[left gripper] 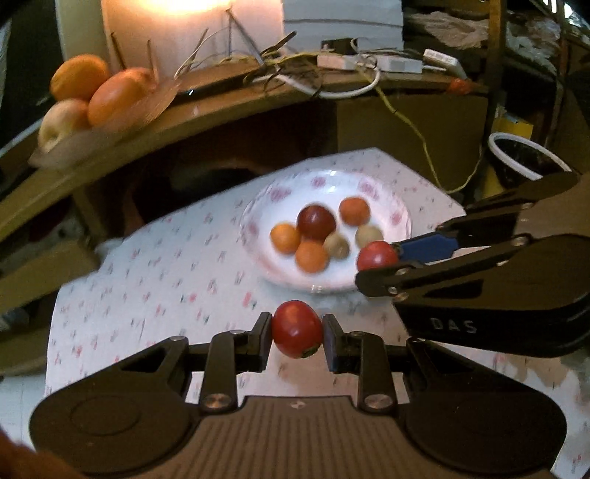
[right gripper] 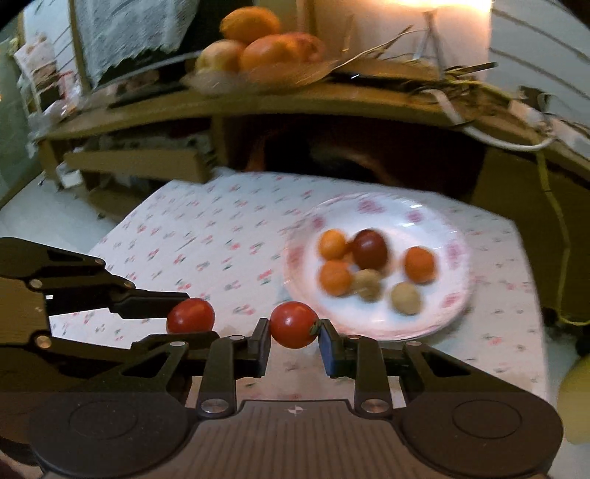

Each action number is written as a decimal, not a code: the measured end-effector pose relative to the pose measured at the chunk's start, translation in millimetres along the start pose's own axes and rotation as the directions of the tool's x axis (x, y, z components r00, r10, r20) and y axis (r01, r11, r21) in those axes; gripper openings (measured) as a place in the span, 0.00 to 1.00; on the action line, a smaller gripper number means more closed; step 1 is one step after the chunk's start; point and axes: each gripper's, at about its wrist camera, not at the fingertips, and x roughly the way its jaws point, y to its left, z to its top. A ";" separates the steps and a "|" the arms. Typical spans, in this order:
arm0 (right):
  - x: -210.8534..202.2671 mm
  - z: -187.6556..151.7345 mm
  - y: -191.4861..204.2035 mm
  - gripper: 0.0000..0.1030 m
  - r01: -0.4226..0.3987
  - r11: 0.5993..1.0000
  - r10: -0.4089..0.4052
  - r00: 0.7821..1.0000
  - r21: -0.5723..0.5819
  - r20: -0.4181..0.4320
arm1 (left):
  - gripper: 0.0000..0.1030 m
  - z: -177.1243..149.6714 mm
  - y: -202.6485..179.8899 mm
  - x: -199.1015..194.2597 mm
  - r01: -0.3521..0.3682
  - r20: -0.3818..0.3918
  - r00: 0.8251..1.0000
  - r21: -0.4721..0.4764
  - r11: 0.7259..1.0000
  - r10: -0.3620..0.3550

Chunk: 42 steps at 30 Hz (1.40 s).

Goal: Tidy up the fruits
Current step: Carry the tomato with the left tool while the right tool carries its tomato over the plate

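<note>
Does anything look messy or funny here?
Nothing is spilled or broken. The fruits sit neatly in the plate. The only oddity: each gripper pinches a red tomato in the air, the left gripper and the right gripper. The shelf behind is cluttered with cables.

Dim warm room, lamp (left gripper: pixel 173 7) glare up top, motion blur, fisheye-bent edges
</note>
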 end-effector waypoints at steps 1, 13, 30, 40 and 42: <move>-3.1 0.9 -5.4 0.27 0.010 1.000 -0.010 1.000 0.009 0.009 | 0.33 6.0 -2.6 2.8 -0.002 0.005 1.000 0.007 1.000 0.002; 12.6 22.8 -56.9 0.27 0.070 0.995 -0.071 0.997 0.065 0.024 | 0.33 48.9 -3.4 48.4 -0.033 0.014 0.999 0.026 0.999 0.033; 55.5 48.4 -73.0 0.28 0.110 0.993 -0.111 0.994 0.041 0.012 | 0.33 67.8 9.3 89.7 -0.054 0.005 0.999 0.044 0.998 0.054; 69.3 50.6 -83.3 0.28 0.118 0.992 -0.119 0.993 0.048 0.005 | 0.32 71.3 10.9 101.4 -0.050 0.007 0.999 0.036 0.998 0.049; 71.1 51.6 -83.8 0.28 0.116 0.992 -0.116 0.993 0.050 0.006 | 0.32 71.2 11.4 102.6 -0.052 0.009 0.999 0.038 0.998 0.052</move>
